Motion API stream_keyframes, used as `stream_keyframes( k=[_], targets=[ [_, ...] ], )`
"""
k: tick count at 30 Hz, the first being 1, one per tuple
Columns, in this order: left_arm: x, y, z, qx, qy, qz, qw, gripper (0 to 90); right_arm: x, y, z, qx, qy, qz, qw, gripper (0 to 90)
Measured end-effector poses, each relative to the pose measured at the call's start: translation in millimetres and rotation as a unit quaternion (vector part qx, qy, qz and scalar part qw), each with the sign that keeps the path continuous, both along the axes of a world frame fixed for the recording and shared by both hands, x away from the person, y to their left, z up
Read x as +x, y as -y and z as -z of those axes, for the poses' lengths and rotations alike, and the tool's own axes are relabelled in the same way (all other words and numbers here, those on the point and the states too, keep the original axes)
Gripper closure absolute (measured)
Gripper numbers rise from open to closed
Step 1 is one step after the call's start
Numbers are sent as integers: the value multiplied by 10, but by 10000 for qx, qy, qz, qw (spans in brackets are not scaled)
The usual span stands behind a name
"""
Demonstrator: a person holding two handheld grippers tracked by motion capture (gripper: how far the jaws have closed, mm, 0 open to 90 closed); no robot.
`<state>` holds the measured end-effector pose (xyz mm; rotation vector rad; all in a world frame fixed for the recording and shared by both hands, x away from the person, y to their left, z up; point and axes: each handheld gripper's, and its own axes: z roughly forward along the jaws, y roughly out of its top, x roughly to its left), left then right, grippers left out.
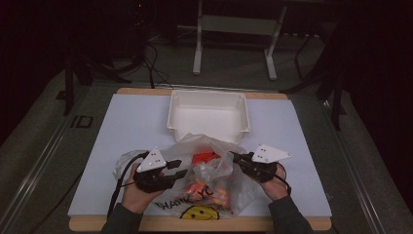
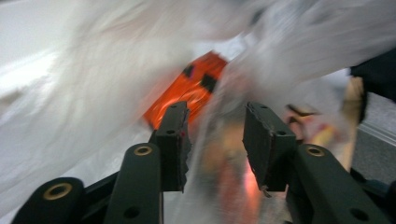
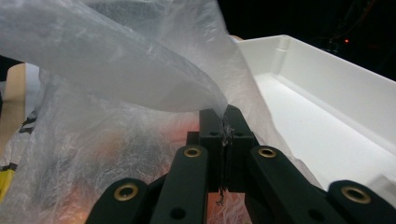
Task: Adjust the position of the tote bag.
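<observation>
A clear plastic bag (image 1: 214,180) printed with "THANK YOU" and a yellow smiley lies at the front middle of the white mat. Orange packets (image 1: 204,157) show through it. My left gripper (image 1: 179,168) is at the bag's left side. In the left gripper view its jaws (image 2: 215,140) stand apart, with blurred bag film (image 2: 93,70) and an orange packet (image 2: 191,88) ahead of them. My right gripper (image 1: 234,157) is at the bag's upper right, and it (image 3: 224,126) is shut on a pinch of the bag film (image 3: 116,60), which is lifted.
An empty white tray (image 1: 243,112) sits just behind the bag; its wall (image 3: 327,79) runs along the right of the right gripper view. The white mat (image 1: 131,126) covers a wooden board, with bare mat to the left and right of the bag.
</observation>
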<state>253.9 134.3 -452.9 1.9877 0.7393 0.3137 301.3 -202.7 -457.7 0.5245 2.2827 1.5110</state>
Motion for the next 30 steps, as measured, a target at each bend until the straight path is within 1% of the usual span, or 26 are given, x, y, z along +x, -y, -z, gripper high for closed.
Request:
stream_keyframes(
  k=[1,4,7,8,11,13,16,18,21,24,25,27,28,29,30],
  targets=[
    [26,13,27,-12,-72,-36,10000,571,6,28,-2,19,15,20,10000,886],
    [75,70,81,-79,-187,26,9998,513,12,108,-7,68,-6,109,9999,886],
    [113,156,122,-1,-261,69,9996,491,23,203,-12,149,-36,204,9997,884],
    [119,173,133,2,-301,81,9995,512,27,235,-12,183,-56,240,9995,884],
    [115,225,163,33,-333,217,9992,689,37,328,-13,175,-88,421,9989,883],
    [86,247,164,41,-280,329,9991,776,48,407,-5,175,-119,551,9983,883],
    [30,259,149,61,-166,500,9986,859,70,536,15,176,-208,810,9963,884],
    [0,258,145,55,-146,568,9983,882,89,634,32,184,-290,1026,9941,885],
    [-50,247,156,74,-133,616,9980,890,107,745,50,196,-386,1221,9916,887],
    [-96,233,197,114,-182,620,9978,893,122,836,65,162,-507,1371,9891,887],
    [-112,228,219,103,-204,619,9978,893,129,859,70,168,-540,1383,9888,888],
    [-133,222,246,125,-243,632,9976,893,140,890,77,69,-581,1562,9860,892],
    [-142,223,252,108,-266,638,9975,893,149,905,83,95,-637,1582,9853,892],
    [-156,231,258,88,-290,677,9972,893,153,912,87,110,-685,1558,9854,891],
    [-176,248,262,94,-297,724,9969,893,153,906,93,71,-682,1572,9852,892]
  ],
)
